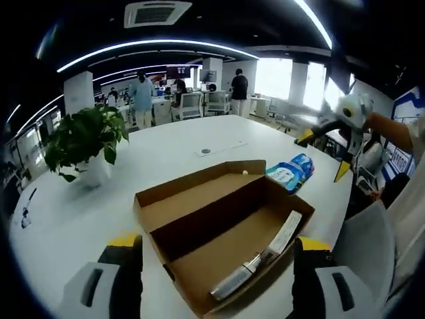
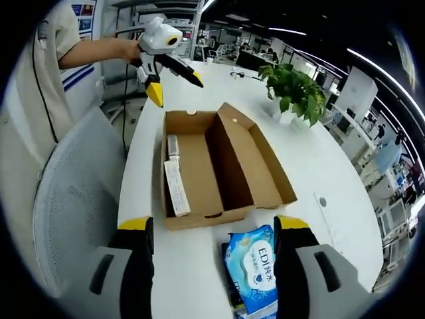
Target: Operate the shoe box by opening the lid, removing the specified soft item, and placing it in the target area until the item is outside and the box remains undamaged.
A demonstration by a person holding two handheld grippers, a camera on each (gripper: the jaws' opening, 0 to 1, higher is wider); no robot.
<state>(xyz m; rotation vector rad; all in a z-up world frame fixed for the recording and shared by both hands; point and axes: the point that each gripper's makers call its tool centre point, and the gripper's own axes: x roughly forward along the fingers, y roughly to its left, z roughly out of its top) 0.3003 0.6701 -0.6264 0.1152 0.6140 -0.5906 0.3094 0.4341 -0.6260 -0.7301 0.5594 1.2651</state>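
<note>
An open brown shoe box (image 1: 219, 219) (image 2: 219, 159) lies on the white table (image 1: 80, 212) with its lid folded back flat. A long white-and-grey item (image 1: 260, 256) (image 2: 176, 186) rests along one inner wall. The soft blue wipes pack (image 1: 291, 173) (image 2: 251, 269) lies on the table just outside the box's short end. My right gripper (image 2: 214, 224) (image 1: 324, 154) hovers over the pack, jaws open wide and clear of it. My left gripper (image 1: 218, 242) (image 2: 175, 86) is held open above the opposite end of the box, holding nothing.
A potted green plant (image 1: 83, 143) (image 2: 295, 90) stands on the table beyond the box. A grey mesh chair (image 2: 73, 199) (image 1: 368, 252) sits at the table's edge beside the person holding the grippers. A small round disc (image 1: 206, 151) is set in the tabletop.
</note>
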